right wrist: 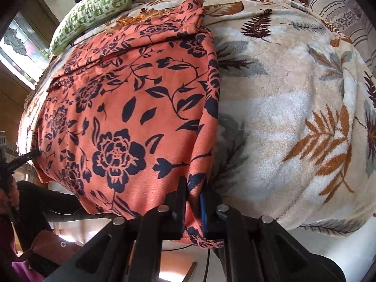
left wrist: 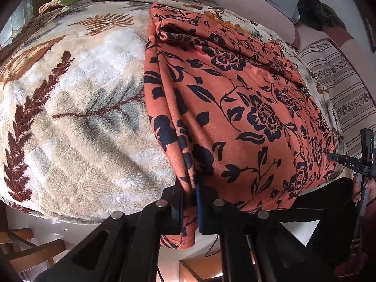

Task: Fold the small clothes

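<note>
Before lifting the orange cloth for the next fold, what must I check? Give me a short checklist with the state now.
1. Left tongs shut on a near corner of the orange floral cloth: ok.
2. Right tongs shut on the other near corner: ok.
3. Cloth lies spread on the leaf-pattern blanket: ok, with wrinkles at the far end.
4. Far edge flat: not ok, it is bunched.
5. Green pillow clear of the cloth: ok.
6. How many layers each grip holds: cannot tell.
</note>
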`<state>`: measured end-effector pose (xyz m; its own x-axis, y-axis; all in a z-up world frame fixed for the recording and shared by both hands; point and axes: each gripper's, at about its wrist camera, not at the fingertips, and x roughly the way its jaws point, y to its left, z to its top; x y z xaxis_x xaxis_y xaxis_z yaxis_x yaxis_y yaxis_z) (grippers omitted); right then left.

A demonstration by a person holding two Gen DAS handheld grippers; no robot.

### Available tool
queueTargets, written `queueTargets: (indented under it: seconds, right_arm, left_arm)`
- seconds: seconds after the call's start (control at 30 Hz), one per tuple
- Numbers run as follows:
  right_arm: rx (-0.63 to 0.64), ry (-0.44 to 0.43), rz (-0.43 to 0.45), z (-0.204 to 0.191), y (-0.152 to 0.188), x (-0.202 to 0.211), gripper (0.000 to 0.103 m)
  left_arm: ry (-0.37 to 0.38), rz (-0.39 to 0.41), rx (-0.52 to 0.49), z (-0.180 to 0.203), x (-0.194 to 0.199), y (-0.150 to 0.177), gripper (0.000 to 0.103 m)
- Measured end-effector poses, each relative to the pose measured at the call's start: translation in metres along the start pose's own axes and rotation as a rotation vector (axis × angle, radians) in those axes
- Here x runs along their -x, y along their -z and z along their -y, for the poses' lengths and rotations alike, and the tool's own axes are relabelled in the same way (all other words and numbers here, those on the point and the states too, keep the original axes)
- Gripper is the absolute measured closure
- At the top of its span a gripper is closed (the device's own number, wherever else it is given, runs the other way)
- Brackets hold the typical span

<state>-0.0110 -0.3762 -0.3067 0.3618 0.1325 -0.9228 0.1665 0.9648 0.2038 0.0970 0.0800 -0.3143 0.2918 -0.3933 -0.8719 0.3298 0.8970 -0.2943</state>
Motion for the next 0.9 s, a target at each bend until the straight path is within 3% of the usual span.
queueTargets:
  seconds: [0.23,0.4,0.5,0.63,0.73,0.9]
  right_arm:
    - [-0.129,-0.282,0.137,0.010,-0.034,0.057,0.097]
    - [-0.272,-0.463,0.287,0.028,-0.103,0.082,0.097]
    - [-0.370,-0.488,0.370,0.046,-0.156,0.081,0.097]
    - [-0.502,-0.477,0.436,0.070,-0.233,0.044,0.097]
    - [-0.591,-0.481,0.417,0.085,-0.280,-0.011,0.093]
    - [-0.762,-0.368,0.315,0.110,-0.308,-0.108,0.093]
  left_arm:
    - [0.184,0.067,0.012,0.000,0.054,-0.033,0.096]
    - [0.284,0.169,0.065,-0.005,0.090,-0.102,0.096]
    - [0.254,0.226,0.090,-0.015,0.093,-0.158,0.096]
    - [0.203,0.230,0.200,-0.043,0.055,-0.237,0.096]
    - [0.129,0.220,0.261,-0.061,0.004,-0.280,0.095]
    - [0.112,0.121,0.462,-0.094,-0.087,-0.295,0.092]
